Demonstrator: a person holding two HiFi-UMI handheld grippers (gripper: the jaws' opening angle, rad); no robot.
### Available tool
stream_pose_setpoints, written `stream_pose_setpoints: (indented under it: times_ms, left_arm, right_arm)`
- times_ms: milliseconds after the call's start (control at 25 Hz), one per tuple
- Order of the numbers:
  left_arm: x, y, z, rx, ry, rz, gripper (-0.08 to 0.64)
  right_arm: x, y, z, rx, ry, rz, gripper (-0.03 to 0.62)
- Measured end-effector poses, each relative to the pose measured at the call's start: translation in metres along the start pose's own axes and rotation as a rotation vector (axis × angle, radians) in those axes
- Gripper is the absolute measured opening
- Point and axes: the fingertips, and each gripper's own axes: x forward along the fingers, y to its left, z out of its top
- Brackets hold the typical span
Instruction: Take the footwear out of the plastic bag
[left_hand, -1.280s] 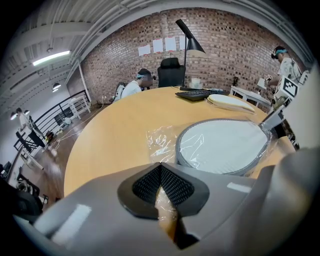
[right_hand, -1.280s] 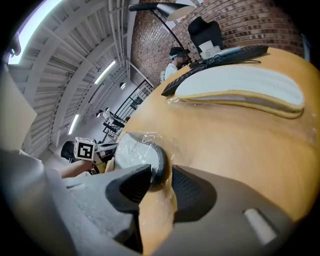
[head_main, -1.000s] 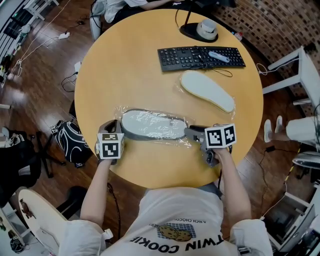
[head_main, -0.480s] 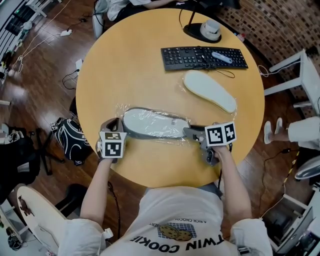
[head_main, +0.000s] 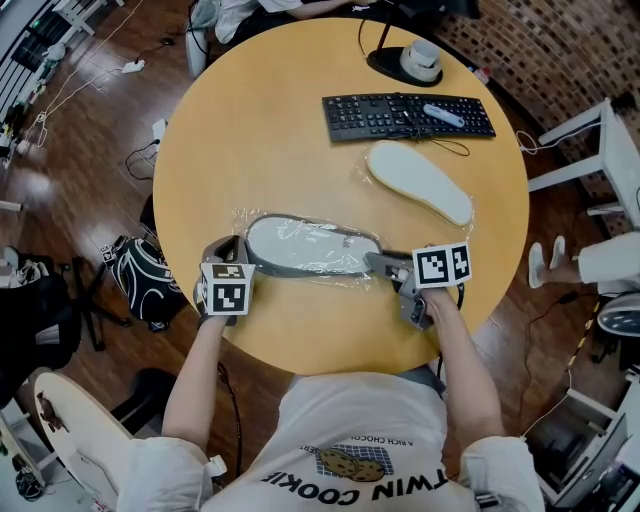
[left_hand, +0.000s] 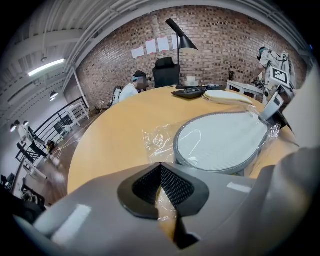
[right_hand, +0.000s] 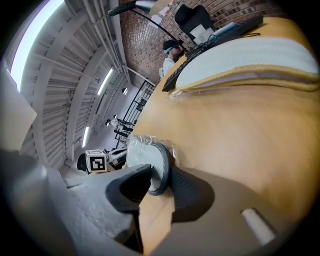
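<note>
A grey-soled slipper (head_main: 310, 247) with a white insole lies inside a clear plastic bag (head_main: 247, 222) near the round table's front edge. My left gripper (head_main: 232, 262) is at the bag's left end, shut on a fold of the film (left_hand: 165, 200) in the left gripper view. At the slipper's right end is my right gripper (head_main: 385, 268). Its jaws have just been closing and grip the slipper's rim (right_hand: 150, 165) through the film. A second, bare white slipper (head_main: 418, 182) lies further back, near the keyboard.
A black keyboard (head_main: 408, 115) with a pen on it and a lamp base (head_main: 398, 65) stand at the table's (head_main: 250, 130) far right. A person (left_hand: 131, 90) sits at the far side. A black bag (head_main: 140, 285) lies on the floor, left.
The right gripper has shifted slightly on the slipper's right end. The left gripper and the bag have stayed where they were.
</note>
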Motion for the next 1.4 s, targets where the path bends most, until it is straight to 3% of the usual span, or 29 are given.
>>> stream_pose_setpoints:
  times_ms: [1400]
  left_arm:
    - [-0.006, -0.001, 0.000, -0.031, 0.029, 0.079, 0.005]
  right_arm:
    - [-0.105, -0.030, -0.005, 0.033, -0.241, -0.087, 0.092]
